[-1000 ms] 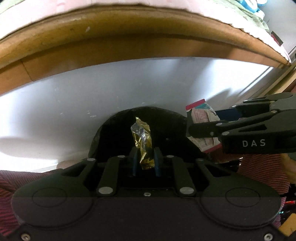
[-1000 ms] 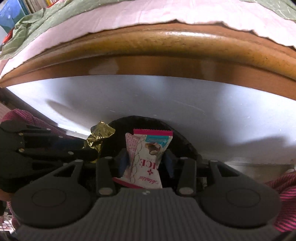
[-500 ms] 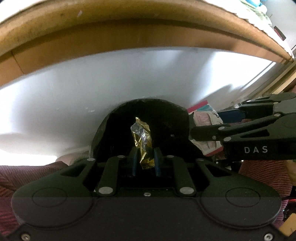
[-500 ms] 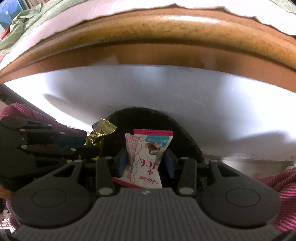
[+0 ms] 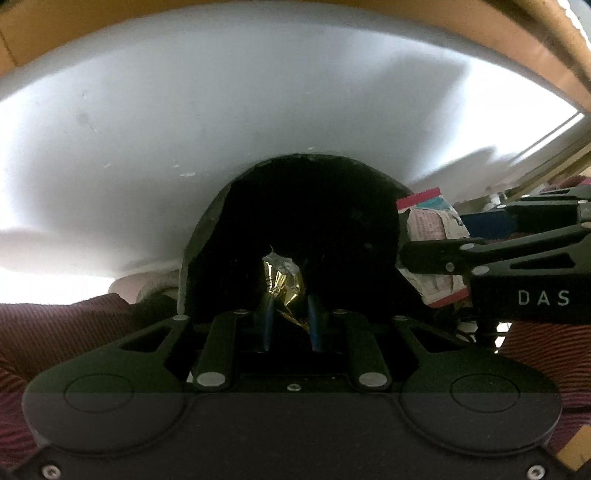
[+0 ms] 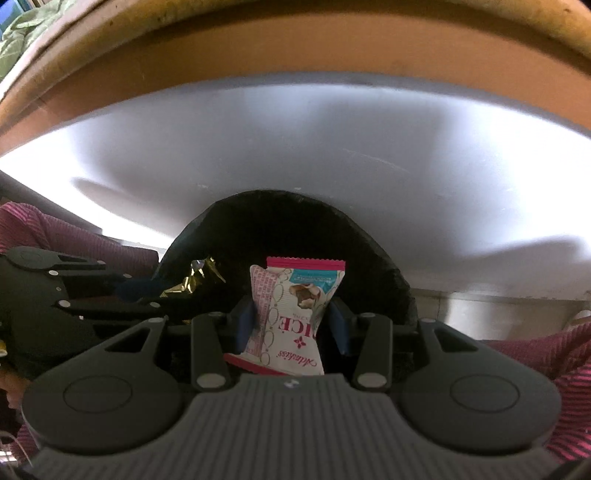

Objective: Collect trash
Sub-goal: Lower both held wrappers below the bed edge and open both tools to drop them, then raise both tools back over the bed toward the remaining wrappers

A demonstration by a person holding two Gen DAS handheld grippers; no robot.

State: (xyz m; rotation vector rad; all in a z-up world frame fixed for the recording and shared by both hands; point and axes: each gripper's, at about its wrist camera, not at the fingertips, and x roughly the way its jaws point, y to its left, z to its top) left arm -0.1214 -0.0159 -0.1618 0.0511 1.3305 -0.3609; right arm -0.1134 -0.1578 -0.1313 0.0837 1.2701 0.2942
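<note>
A crumpled gold foil wrapper is pinched between the blue pads of my left gripper, right over the dark mouth of a black trash bin. My right gripper is shut on a white and pink snack wrapper with a red top seam, held upright at the same black trash bin. In the left wrist view the right gripper comes in from the right with the snack wrapper beside the bin's rim. In the right wrist view the gold wrapper shows at the left.
A white floor spreads behind the bin, bounded by a wooden bed frame with green bedding at the top left. Red striped fabric lies low on both sides.
Both grippers have dipped lower and closer to the bin, which now looms larger; the bed frame has slid up out of view. Both wrappers stay held.
</note>
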